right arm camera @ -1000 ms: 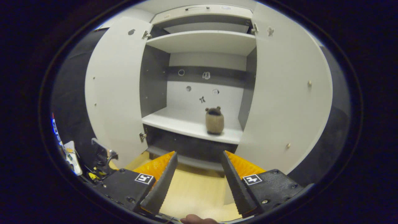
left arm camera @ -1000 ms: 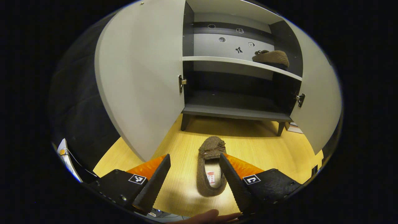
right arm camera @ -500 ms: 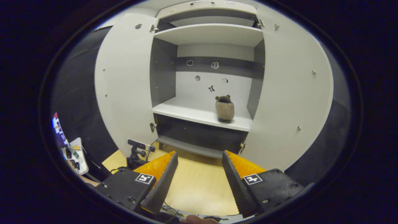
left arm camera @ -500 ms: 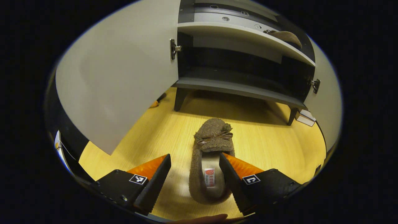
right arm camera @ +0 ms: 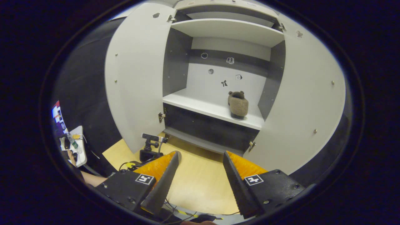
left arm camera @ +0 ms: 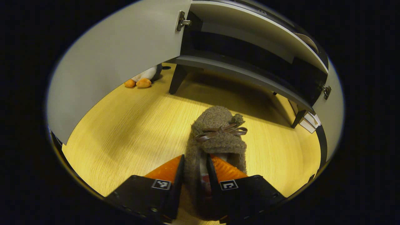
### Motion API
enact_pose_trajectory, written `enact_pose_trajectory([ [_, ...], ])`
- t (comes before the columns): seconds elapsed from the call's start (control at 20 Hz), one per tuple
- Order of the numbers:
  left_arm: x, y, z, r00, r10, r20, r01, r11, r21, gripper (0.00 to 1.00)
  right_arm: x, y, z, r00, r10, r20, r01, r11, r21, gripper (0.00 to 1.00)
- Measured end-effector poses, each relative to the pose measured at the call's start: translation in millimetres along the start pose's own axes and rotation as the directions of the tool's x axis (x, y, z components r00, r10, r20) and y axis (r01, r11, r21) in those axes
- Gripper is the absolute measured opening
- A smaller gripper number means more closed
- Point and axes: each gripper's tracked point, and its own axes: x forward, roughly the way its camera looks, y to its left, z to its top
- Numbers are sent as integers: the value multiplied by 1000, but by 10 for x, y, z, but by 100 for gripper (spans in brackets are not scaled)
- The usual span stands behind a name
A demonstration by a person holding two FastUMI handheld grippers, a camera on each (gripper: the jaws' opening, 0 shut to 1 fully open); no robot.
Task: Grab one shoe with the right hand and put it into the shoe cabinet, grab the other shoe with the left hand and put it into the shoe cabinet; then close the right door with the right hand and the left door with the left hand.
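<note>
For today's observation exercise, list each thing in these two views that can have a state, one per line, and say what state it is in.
Left hand-held gripper: shut on the slipper on the floor.
Right hand-held gripper: open, holding nothing.
Slipper on the floor: gripped at one side wall, not yet in the cabinet.
Slipper on the shelf: stowed.
Left door: open.
Right door: open.

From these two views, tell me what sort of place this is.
Probably a home entryway mocked up in a booth: a shoe cabinet with both doors open, one slipper on its shelf, another slipper on the wood-look floor.
</note>
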Motion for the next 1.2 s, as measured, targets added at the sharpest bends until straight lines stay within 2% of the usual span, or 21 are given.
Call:
enact_pose_trajectory([
  [0.05,43,71,-13,1000,25,0,-25,1000,9,41,53,-66,19,999,-30,21,30,999,-9,92],
  [0.15,43,76,-4,1000,29,11,-29,999,13,22,146,-84,-57,999,-51,10,51,998,-23,92],
  [0.2,-10,80,1,999,31,11,-31,999,26,28,172,-53,-100,999,-43,-4,43,999,-17,92],
  [0.25,4,86,16,999,41,7,-41,998,49,13,183,-27,-131,999,-33,-13,33,999,-10,92],
  [0.3,-26,107,26,998,64,10,-65,996,65,13,183,-23,-159,999,-32,-13,32,999,-11,92],
  [0.35,-23,88,19,996,85,9,-86,992,87,4,172,-40,-171,999,-40,-8,40,999,-20,92],
  [0.55,-67,63,86,992,112,49,-118,984,131,0,87,-165,-371,996,-91,-25,90,995,-40,92],
  [0.7,-116,23,80,996,86,30,-88,992,86,0,-11,-211,-517,993,-101,-56,100,995,-25,92],
  [0.8,-268,0,162,996,75,38,-78,994,76,0,-84,-255,-478,993,-112,-31,111,994,-22,92],
  [1.0,-707,-125,638,991,33,131,-42,997,71,0,-138,-336,-449,995,-97,2,97,995,1,92],
  [1.2,-1128,-222,1163,981,34,191,-39,999,24,0,-162,-452,-462,996,-89,17,88,993,73,92],
])
